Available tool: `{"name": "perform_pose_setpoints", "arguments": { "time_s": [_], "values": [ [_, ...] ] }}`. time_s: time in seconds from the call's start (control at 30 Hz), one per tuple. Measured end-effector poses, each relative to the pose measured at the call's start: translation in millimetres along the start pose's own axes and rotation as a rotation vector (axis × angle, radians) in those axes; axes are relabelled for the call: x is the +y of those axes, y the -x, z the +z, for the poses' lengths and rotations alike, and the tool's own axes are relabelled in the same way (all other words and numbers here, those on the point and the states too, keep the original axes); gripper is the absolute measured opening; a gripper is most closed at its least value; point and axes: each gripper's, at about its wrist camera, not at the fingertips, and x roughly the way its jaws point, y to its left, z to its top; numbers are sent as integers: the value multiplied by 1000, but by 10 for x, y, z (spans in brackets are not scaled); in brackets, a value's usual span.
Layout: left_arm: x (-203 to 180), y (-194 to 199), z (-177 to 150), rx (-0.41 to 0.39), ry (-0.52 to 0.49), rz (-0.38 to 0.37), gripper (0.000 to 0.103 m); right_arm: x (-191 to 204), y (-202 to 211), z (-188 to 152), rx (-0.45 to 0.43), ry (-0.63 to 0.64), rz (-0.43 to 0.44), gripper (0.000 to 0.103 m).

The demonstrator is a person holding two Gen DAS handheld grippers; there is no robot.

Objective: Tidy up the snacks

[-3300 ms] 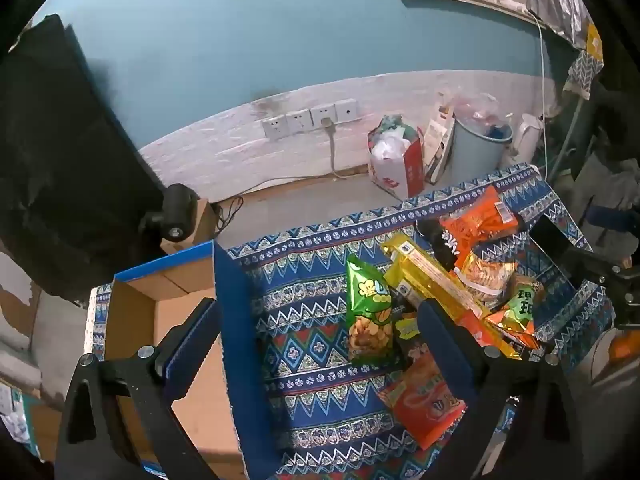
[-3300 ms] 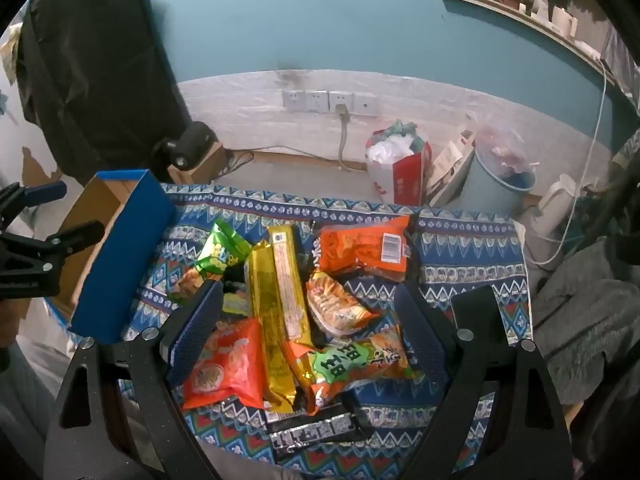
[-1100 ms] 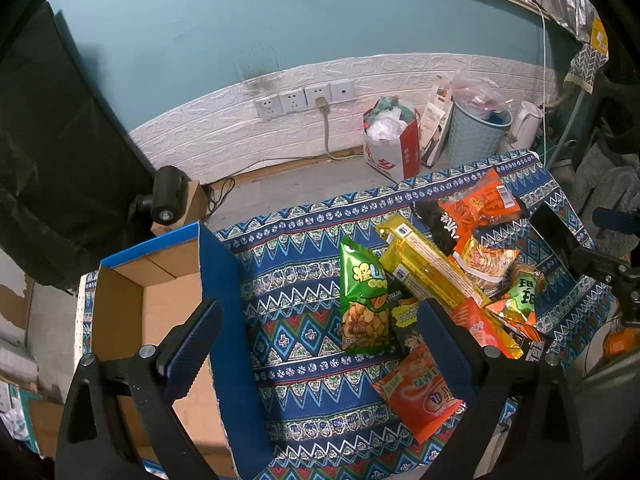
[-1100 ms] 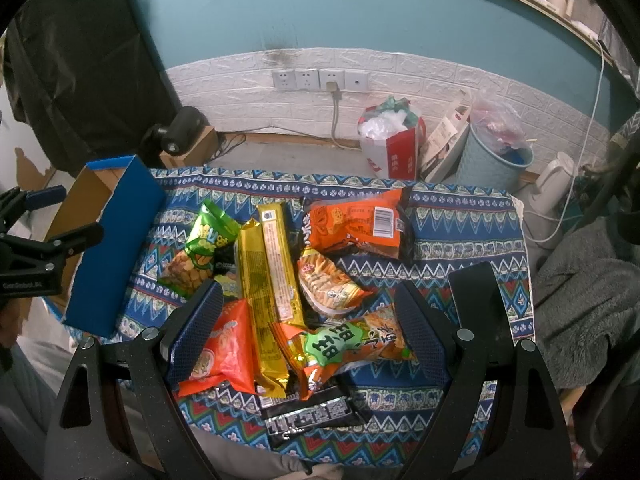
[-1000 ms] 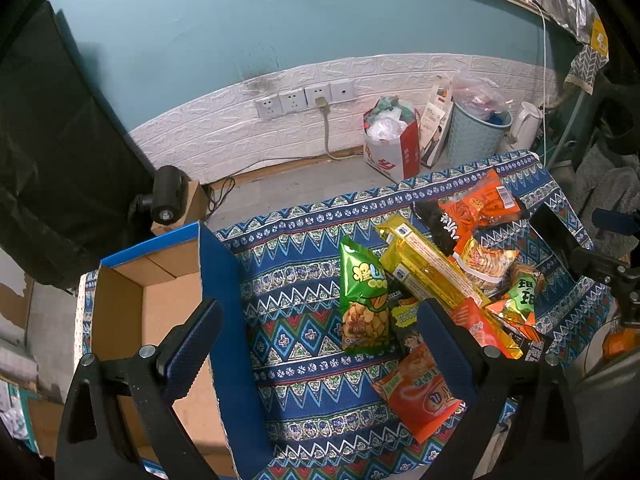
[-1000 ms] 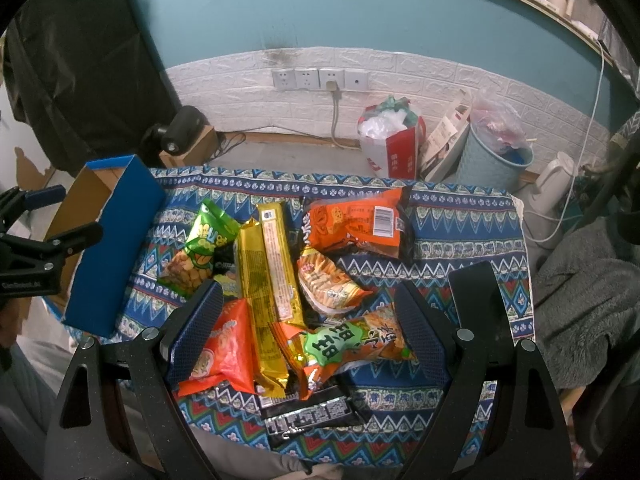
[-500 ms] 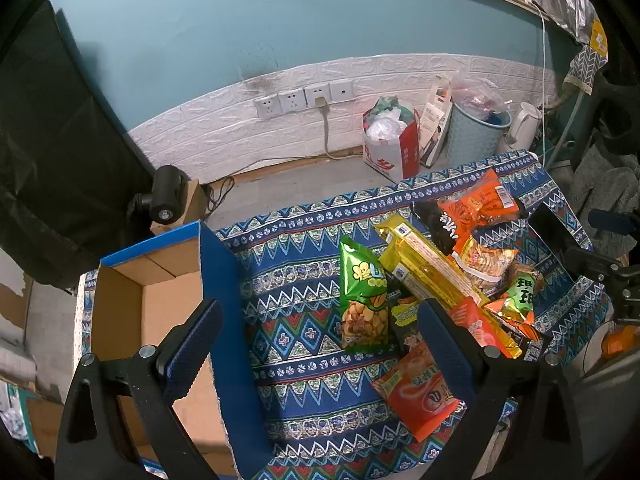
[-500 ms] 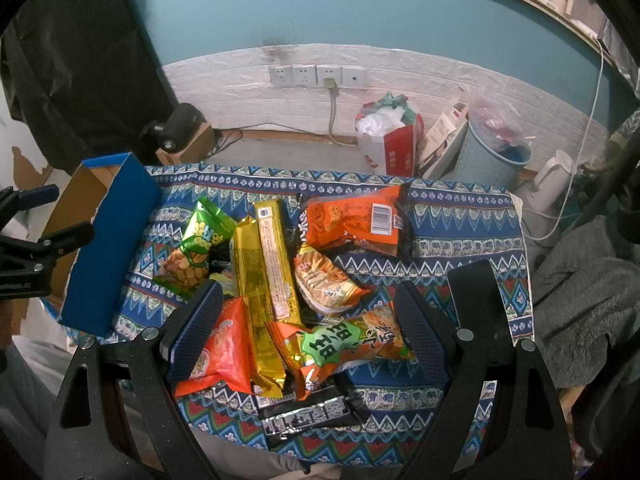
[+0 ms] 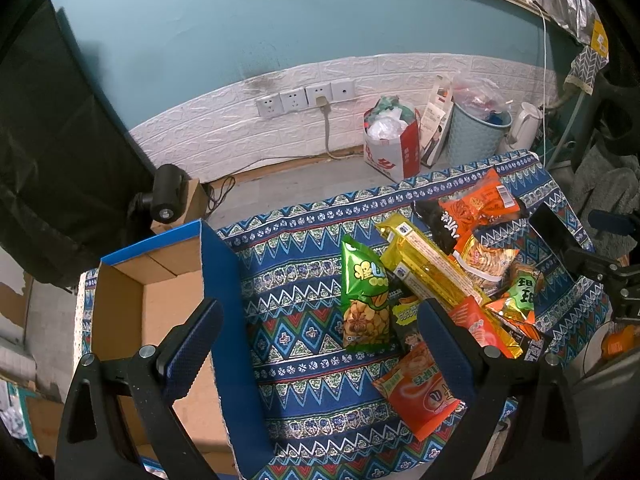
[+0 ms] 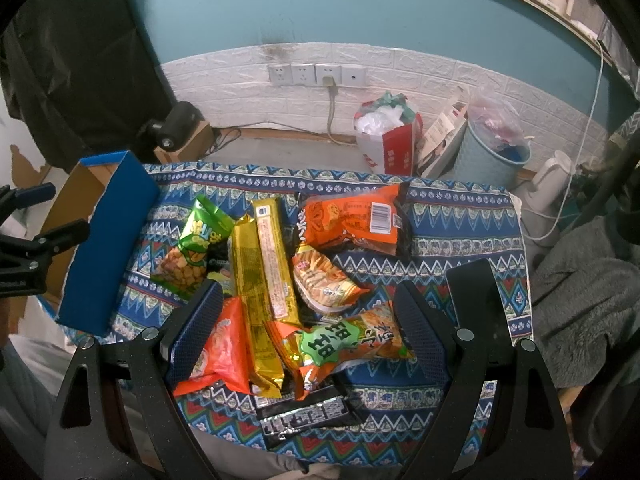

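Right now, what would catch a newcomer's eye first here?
A bright heap of snack packets on a patterned blue cloth: a green bag, two long gold packs and orange bags. To its left stands an open cardboard box with blue walls. Both tongs, left and right, hang open above it all.

- Bare patterned cloth (image 9: 296, 304) between blue box wall (image 9: 224, 304) and green snack bag (image 9: 364, 296): open lane running 6 to 12 o'clock.
- Box interior (image 9: 160, 320) unobstructed, open from above.
- Snack pile (image 10: 280, 280) packed, packets overlapping; no gaps between them.
- Cloth at 3 o'clock of the pile (image 10: 460, 240) free.
- Left claw (image 9: 316, 336) wide apart, straddles the box wall.
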Motion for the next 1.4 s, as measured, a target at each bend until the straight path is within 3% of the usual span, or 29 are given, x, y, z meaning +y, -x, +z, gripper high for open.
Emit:
{"name": "perform_pose_setpoints", "arguments": {
  "time_s": [0.63,1.1,1.4],
  "values": [
    [-4,-23,-12,6,1,-1,99,-38,-93,-19,30,-13,-33,86],
    [-96,-515,8,127,-14,-15,99,-359,-628,-176,205,-177,-140,86],
    [-172,-1008,-8,231,-4,-22,99,-376,-1131,-375,349,-310,-132,86]
  ]
}}
